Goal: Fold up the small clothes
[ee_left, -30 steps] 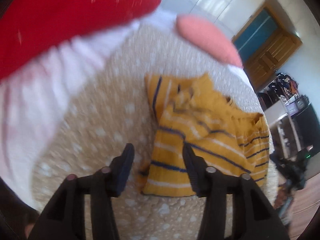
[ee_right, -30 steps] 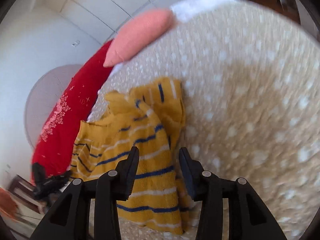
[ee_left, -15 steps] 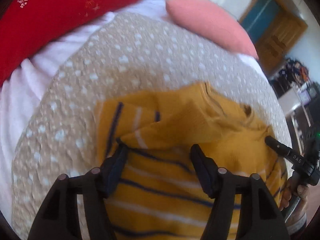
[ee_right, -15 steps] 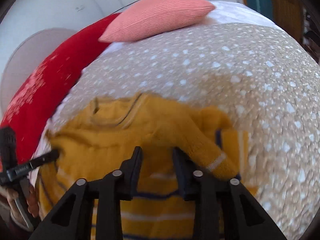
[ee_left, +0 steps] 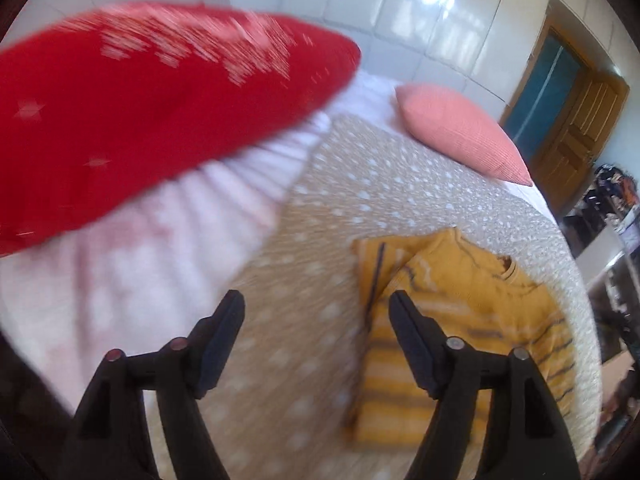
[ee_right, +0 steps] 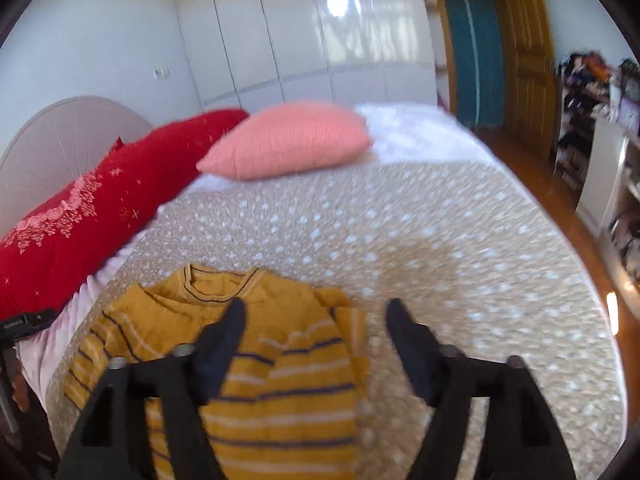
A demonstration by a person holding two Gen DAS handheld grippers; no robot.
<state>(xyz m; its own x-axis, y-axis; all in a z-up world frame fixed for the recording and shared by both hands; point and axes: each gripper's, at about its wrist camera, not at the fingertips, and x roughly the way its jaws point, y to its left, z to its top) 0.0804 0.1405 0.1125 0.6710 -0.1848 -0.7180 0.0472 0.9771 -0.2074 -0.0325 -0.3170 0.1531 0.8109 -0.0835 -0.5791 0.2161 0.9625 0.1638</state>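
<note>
Left gripper (ee_left: 316, 308): jaws spread wide, just been opening, nothing between them but bare dotted beige bedspread (ee_left: 400, 200). Yellow striped sweater (ee_left: 480, 300) flat on that bedspread, past and behind the right-hand jaw, outside the gap.

Right gripper (ee_right: 314, 316): jaws likewise wide, just been opening, gripping nothing. Sweater (ee_right: 280, 360) below and behind the left-hand jaw, its right edge reaching into the gap, collar beyond the tip. Beyond both: pink cushion (ee_right: 288, 140), red pillow (ee_right: 80, 208).

Striped yellow sweater (ee_right: 280, 364) on spotted bedspread (ee_right: 420, 240)
</note>
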